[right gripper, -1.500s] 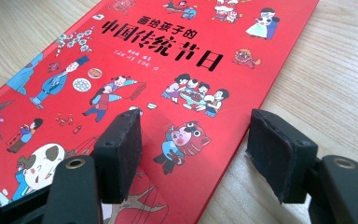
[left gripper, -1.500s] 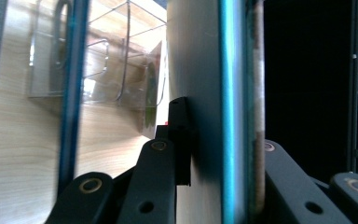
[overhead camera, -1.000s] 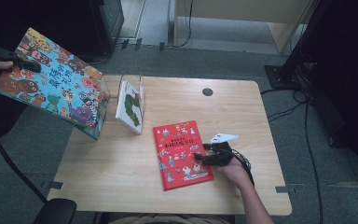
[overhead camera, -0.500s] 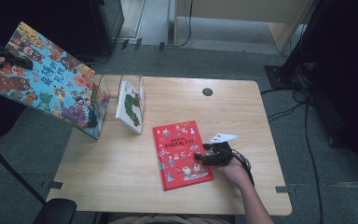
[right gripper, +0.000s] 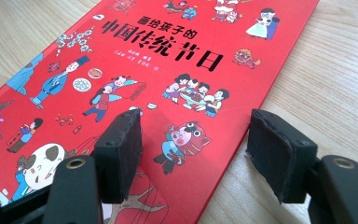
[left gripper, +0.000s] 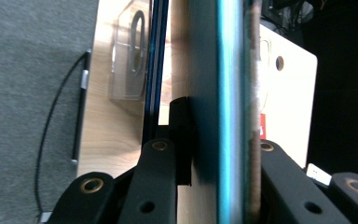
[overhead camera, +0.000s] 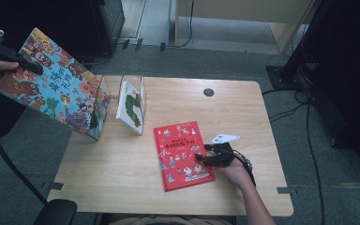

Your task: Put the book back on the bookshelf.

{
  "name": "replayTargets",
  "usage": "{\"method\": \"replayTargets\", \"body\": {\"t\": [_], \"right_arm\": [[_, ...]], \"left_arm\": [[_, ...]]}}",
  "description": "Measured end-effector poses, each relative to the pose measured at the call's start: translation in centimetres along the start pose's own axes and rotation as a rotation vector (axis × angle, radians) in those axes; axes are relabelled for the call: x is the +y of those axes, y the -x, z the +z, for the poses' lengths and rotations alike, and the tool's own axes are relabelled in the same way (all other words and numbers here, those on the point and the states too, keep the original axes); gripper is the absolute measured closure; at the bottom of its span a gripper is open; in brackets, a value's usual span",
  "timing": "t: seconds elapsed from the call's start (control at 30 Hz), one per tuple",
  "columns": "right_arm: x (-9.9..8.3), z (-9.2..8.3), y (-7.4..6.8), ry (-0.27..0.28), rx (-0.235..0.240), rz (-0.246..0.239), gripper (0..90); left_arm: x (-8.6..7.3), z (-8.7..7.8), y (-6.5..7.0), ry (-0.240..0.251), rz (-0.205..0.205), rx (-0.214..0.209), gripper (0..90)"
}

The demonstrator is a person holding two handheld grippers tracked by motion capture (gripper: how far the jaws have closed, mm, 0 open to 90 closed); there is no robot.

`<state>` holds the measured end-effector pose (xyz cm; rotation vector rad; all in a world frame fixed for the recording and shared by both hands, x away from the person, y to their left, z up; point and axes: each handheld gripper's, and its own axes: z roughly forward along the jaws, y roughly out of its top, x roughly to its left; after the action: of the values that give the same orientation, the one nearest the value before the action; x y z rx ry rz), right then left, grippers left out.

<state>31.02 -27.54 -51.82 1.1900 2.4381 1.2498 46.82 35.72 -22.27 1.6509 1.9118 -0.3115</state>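
A pale wooden tabletop (overhead camera: 122, 183) stands on grey carpet. Off its left edge, the left tool (overhead camera: 14, 56) is clamped on a large colourful picture book (overhead camera: 51, 86), held tilted in the air beside a clear book stand (overhead camera: 104, 93). The right tool (overhead camera: 205, 158), jaws apart and gripping nothing, rests over the right edge of a red picture book (overhead camera: 180, 154) lying flat near the middle.
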Motion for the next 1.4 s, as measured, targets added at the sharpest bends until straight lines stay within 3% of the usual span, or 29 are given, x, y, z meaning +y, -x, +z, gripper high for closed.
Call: {"method": "replayTargets", "body": {"t": [0.7,1.4], "right_arm": [[0.0,0.0,0.0,-0.002,0.000,-0.001,35.8],[0.0,0.0,0.0,-0.004,-0.001,-0.002,36.0]], "left_arm": [[-0.3,2.6,-0.1,-0.013,0.021,0.023,79.1],[-0.4,3.4,0.2,-0.015,0.027,0.049,78.5]]}}
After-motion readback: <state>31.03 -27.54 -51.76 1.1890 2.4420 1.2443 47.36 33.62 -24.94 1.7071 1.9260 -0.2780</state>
